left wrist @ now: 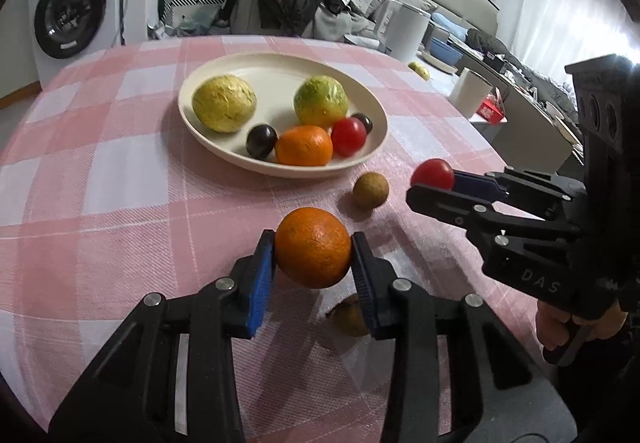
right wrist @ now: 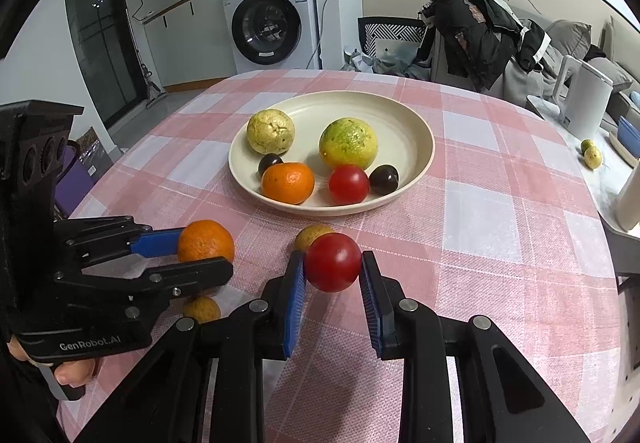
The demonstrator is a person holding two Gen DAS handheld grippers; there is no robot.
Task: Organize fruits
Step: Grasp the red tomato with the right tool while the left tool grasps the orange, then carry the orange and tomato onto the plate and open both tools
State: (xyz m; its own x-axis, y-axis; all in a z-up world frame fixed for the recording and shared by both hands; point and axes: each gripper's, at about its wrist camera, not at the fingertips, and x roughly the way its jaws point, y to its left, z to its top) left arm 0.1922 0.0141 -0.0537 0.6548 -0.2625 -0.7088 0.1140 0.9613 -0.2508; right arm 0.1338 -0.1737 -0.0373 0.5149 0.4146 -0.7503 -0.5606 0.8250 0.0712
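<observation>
Two hand-held grippers are raised above the surface (right wrist: pixel 500 227), which carries a pink-and-white checked cloth. The left hand-held gripper (left wrist: pixel 313 247) is clamped on an orange mandarin (left wrist: pixel 313 247); both blue pads (left wrist: pixel 262 271) press against its sides, and the fruit hangs clear of the cloth. The right hand-held gripper (right wrist: pixel 333 263) is clamped on a red tomato (right wrist: pixel 333 262), which is likewise lifted off the cloth and pinched between the pads.

In the right wrist view, the left hand-held gripper enters from the left edge with the mandarin at its tips; a person's fingers (right wrist: pixel 68 373) wrap its handle. In the left wrist view, the right hand-held gripper enters from the right edge with the tomato at its tips.

A cream plate (right wrist: pixel 424 131) sits near the middle of the surface, beyond both grippers. It holds six fruits: two large yellow-green fruits (right wrist: pixel 348 143) at the back, and a second mandarin (right wrist: pixel 288 183), a second tomato (right wrist: pixel 348 185) and two dark round fruits (right wrist: pixel 383 179) along the near rim.

Two small brown round fruits remain on the cloth. One (left wrist: pixel 370 190) lies just in front of the plate, between the two grippers. The other (left wrist: pixel 350 317) lies directly beneath the left hand-held gripper, partly hidden by its right finger.
</observation>
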